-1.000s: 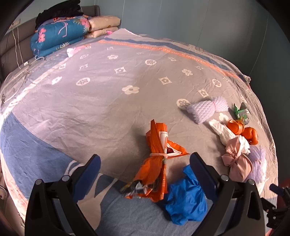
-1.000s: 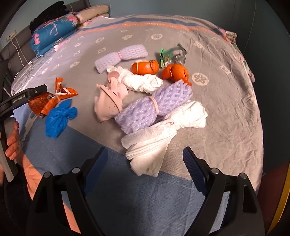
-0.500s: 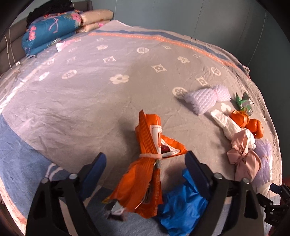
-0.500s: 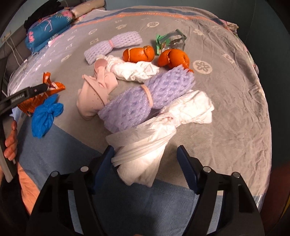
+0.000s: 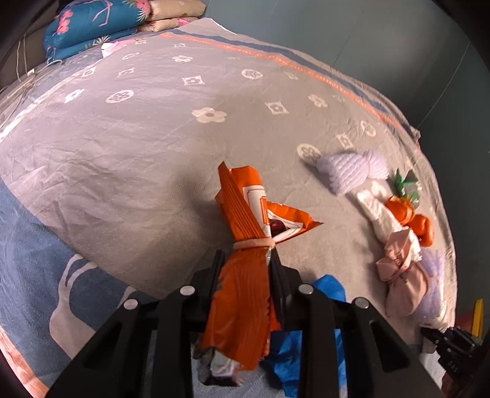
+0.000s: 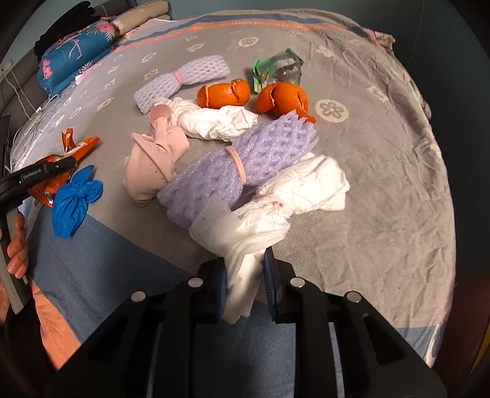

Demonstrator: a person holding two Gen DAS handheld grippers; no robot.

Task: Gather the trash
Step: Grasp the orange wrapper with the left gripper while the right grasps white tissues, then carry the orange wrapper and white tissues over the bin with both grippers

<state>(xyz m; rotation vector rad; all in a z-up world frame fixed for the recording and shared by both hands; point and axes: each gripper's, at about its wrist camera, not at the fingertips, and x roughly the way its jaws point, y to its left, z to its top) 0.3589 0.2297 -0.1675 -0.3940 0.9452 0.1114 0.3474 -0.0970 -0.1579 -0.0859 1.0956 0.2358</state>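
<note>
Trash lies on a bed with a grey patterned sheet (image 5: 153, 147). My left gripper (image 5: 245, 269) is shut on an orange snack wrapper (image 5: 245, 232) tied with a rubber band; a blue glove (image 5: 306, 336) lies just beside it. My right gripper (image 6: 245, 275) is shut on the near end of a white tissue bundle (image 6: 275, 208). A purple foam net (image 6: 245, 165) lies against that bundle. Behind are a pink bundle (image 6: 153, 165), another white tissue (image 6: 214, 119), two orange peels (image 6: 223, 93), a second purple net (image 6: 183, 79) and a green wrapper (image 6: 275, 70).
Folded quilts and pillows (image 5: 101, 24) are stacked at the bed's far left corner. The blue glove (image 6: 73, 196) and my left gripper (image 6: 33, 177) show at the left of the right wrist view. The bed's right edge (image 6: 435, 153) drops off beside a dark wall.
Both grippers moved forward and closed: the left one onto the orange wrapper, the right one onto the white tissue bundle. Both were open a second ago.
</note>
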